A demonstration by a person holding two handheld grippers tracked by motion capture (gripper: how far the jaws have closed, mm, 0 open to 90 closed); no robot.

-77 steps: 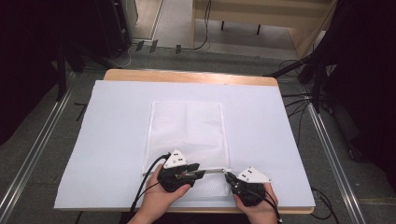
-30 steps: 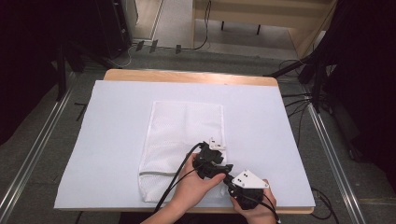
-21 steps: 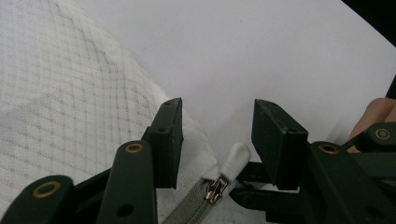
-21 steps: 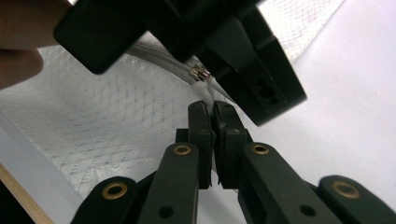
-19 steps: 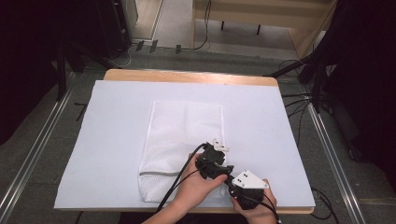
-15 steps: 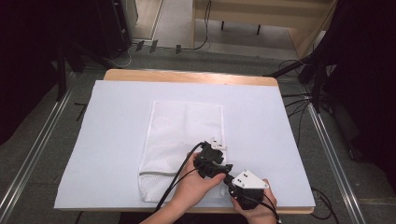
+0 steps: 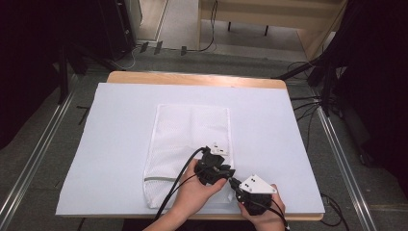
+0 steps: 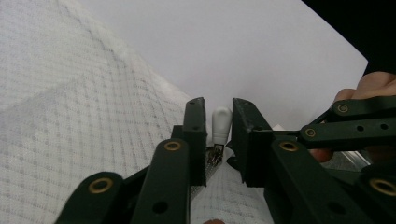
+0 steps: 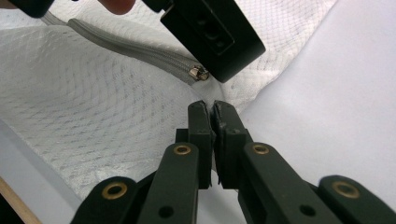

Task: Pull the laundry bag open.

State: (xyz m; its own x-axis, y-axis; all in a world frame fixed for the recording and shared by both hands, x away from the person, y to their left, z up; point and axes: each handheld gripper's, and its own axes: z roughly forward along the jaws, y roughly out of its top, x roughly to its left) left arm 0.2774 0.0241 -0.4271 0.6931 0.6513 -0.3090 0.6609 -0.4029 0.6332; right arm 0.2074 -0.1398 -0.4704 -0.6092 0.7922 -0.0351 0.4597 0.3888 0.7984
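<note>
A white mesh bag (image 7: 190,134) lies flat on the white table cover (image 7: 120,125), with a grey zipper (image 7: 161,179) along its near end. My left gripper (image 7: 226,172) is at the bag's near right corner. In the left gripper view its jaws (image 8: 218,100) stand slightly apart around the white zipper pull (image 8: 222,123), with a sliver of gap on one side. My right gripper (image 7: 236,183) is just beside it. In the right gripper view the right gripper (image 9: 213,105) is shut on the edge of the mesh bag (image 9: 93,116), below the metal slider (image 9: 198,73).
The cover reaches nearly to the wooden table's edges (image 7: 192,78). Both hands are at the front edge, and gripper cables (image 7: 175,187) trail over the bag's near end. Metal rails (image 7: 337,144) and floor cables run beside the table.
My left gripper moved along the zipper from the bag's near left end to its near right corner, then stayed there for the last second. The right gripper has held its place.
</note>
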